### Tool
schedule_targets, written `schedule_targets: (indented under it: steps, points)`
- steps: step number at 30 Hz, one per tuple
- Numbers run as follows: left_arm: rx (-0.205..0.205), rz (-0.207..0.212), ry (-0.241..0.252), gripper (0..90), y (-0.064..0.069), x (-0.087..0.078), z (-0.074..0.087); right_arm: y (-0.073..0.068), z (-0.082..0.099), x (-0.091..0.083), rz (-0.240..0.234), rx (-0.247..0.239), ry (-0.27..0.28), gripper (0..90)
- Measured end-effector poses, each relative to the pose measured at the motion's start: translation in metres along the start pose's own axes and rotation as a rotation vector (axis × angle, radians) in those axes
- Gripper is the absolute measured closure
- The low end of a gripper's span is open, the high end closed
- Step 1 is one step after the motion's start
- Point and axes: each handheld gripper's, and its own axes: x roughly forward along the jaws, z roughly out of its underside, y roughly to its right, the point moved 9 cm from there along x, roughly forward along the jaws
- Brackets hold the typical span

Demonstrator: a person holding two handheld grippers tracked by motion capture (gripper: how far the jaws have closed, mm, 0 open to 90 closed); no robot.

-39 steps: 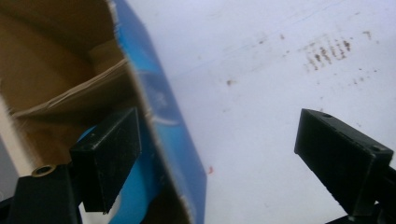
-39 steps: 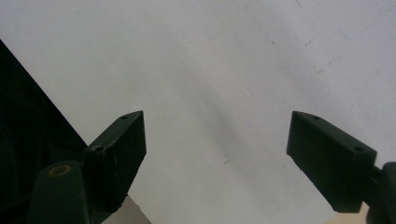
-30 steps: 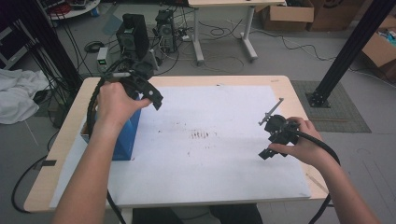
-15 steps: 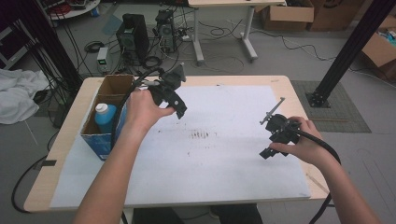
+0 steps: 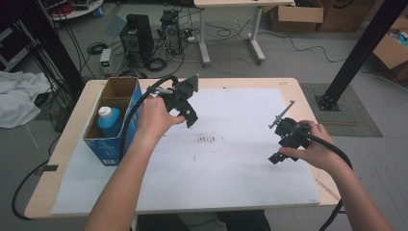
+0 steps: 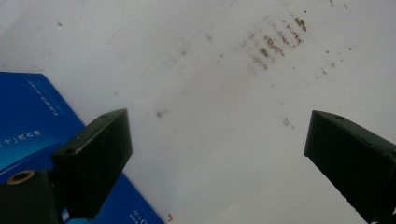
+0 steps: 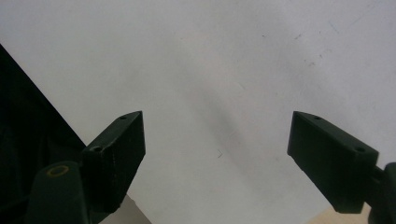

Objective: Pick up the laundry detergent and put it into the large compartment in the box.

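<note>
Stained white sheet (image 5: 231, 159) over wooden table (image 5: 57, 159), cluttered floor (image 5: 298, 53)

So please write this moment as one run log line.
left gripper: open, jaws just opening, empty, beside blue box | bottle: inside box | right gripper: open, empty

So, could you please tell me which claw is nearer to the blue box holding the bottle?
Left. The left claw hovers just right of the blue box; the right claw is far across the table.
</note>
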Motion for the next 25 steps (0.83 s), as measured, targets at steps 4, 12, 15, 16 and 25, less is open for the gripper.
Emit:
schedule_targets:
  steps: [4, 12, 15, 16, 25]
  points:
    - [-0.002, 0.001, 0.001, 8.3, -0.0002, 0.0, -0.0002, 0.0002, -0.0003, 0.0003, 0.0, -0.003, -0.001, 19.0]
    - [-0.001, 0.004, -0.001, 7.7, 0.0011, 0.0004, -0.0014, -0.0005, -0.0015, 0.0018, -0.003, -0.007, -0.001, 19.1]
    - [-0.003, 0.005, 0.002, 7.5, 0.0014, -0.0007, -0.0018, -0.0004, -0.0017, 0.0021, -0.003, -0.009, 0.0, 19.0]
    - [-0.004, 0.005, 0.004, 7.5, 0.0013, -0.0008, -0.002, -0.0007, -0.0017, 0.0021, -0.004, -0.006, 0.0, 19.0]
    - [-0.007, 0.005, -0.006, 6.9, 0.0012, 0.0, -0.0019, -0.0005, -0.001, 0.0023, -0.007, -0.007, 0.002, 19.0]
